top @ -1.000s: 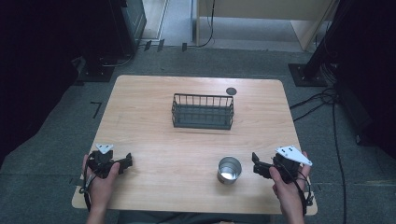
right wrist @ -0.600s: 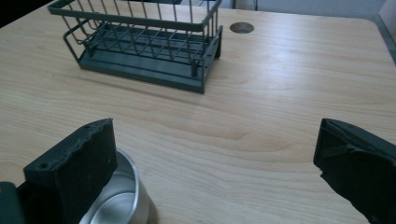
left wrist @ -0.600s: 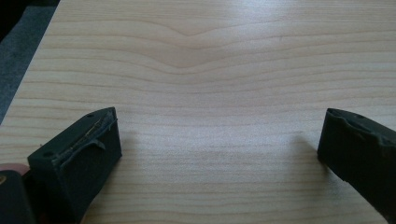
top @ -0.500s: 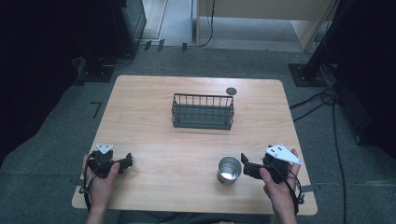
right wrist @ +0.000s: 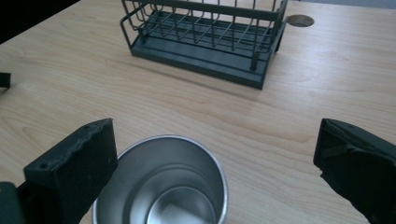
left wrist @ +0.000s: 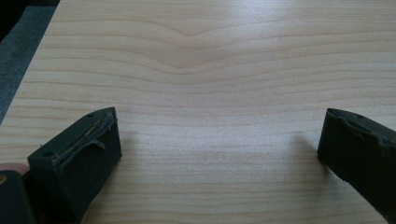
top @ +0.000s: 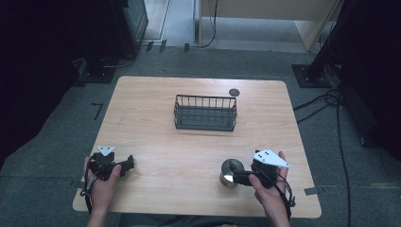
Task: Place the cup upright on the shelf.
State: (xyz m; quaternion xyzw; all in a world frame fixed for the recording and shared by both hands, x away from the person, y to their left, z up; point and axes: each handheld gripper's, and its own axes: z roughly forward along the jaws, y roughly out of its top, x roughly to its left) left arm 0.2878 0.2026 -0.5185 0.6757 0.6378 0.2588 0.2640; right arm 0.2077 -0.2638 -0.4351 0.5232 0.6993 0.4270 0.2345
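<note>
Right tool (top: 240, 178) sits low at table (top: 198, 146) near-right edge, held by right hand (top: 269, 191), jaws pointing left toward the steel cup (top: 230, 172). Jaws wide apart, nothing gripped. In right gripper view the cup (right wrist: 161, 184) stands upright between the jaws, closer to the left one and about touching it; mouth up, inside empty, long axis vertical. Vs 1 s ago: right tool has slid left and closed the gap, was well apart from cup, now just beside it. Cup itself hasn't moved.

Left tool (top: 126, 165) at near-left corner, left hand (top: 101, 177) wrapped round the body, jaws pointing right across the table. Jaws wide in left gripper view, bare wood between them. No change in pose since earlier frames.

Wire basket (top: 205, 112) sits mid-table toward far side, long axis running left-right, well apart from both tools. Dark round grommet (top: 234, 92) just behind its right end.
</note>
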